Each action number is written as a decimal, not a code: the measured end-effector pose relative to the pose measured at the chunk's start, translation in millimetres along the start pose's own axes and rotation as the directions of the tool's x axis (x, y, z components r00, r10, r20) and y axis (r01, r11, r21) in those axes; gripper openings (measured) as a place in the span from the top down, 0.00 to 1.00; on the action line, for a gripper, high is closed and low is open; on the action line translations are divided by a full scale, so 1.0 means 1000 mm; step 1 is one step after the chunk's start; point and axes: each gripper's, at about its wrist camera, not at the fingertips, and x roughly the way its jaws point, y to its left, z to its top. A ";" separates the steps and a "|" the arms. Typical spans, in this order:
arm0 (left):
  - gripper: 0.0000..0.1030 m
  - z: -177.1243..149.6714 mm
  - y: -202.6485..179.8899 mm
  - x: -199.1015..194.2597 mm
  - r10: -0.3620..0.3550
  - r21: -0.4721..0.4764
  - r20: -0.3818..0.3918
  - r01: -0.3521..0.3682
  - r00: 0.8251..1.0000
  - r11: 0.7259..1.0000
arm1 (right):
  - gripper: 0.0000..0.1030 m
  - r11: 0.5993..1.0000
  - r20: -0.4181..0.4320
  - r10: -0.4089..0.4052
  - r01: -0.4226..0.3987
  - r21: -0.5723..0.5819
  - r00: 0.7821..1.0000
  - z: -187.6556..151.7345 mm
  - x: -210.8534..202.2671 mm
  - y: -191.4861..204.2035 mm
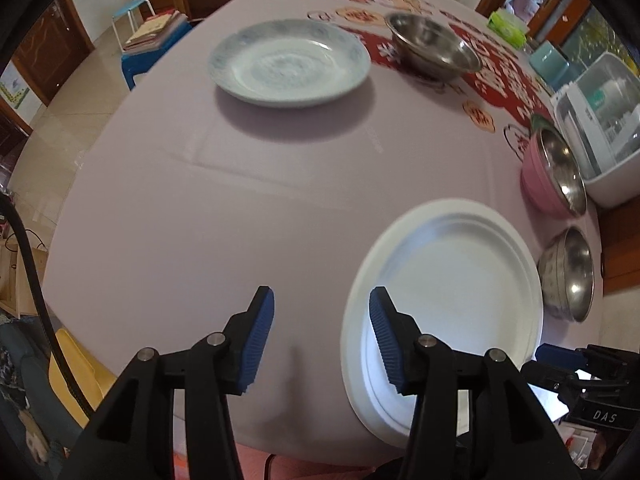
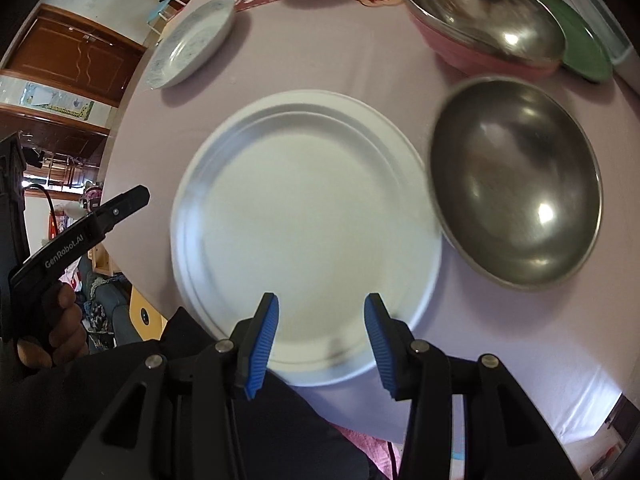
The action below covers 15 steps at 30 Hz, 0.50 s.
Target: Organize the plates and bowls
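A white plate (image 1: 448, 300) (image 2: 308, 232) lies near the table's front edge; its doubled rim suggests one plate stacked on another. My left gripper (image 1: 322, 292) is open and empty, straddling that plate's left rim from above. My right gripper (image 2: 322, 298) is open and empty over the plate's near edge. A steel bowl (image 1: 568, 276) (image 2: 516, 208) sits just right of the plate. Behind it a pink bowl (image 1: 538, 184) (image 2: 460, 54) holds another steel bowl and rests on a green plate (image 2: 588, 48). A blue-patterned plate (image 1: 290, 62) (image 2: 192, 44) and a third steel bowl (image 1: 434, 46) stand farther back.
A lilac cloth (image 1: 200, 200) with a red printed band covers the table. A white plastic dish box (image 1: 600, 136) stands at the right edge, and a green tissue box (image 1: 508, 26) lies beyond it. A hand (image 2: 60, 328) holds the other gripper's handle at the left.
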 end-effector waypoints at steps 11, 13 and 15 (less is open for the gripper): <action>0.45 0.046 0.025 -0.017 -0.067 0.078 0.077 0.061 0.995 0.995 | 0.57 0.997 0.157 -0.035 0.024 0.071 0.987 -0.008 -0.028 0.017; 0.42 0.054 0.030 -0.021 -0.084 0.113 0.082 0.075 0.993 0.991 | 0.57 0.997 0.181 -0.034 0.020 0.079 0.983 -0.007 -0.031 0.027; 0.40 0.060 0.036 -0.025 -0.092 0.137 0.084 0.080 0.992 0.987 | 0.57 0.996 0.206 -0.036 0.018 0.090 0.978 -0.005 -0.034 0.035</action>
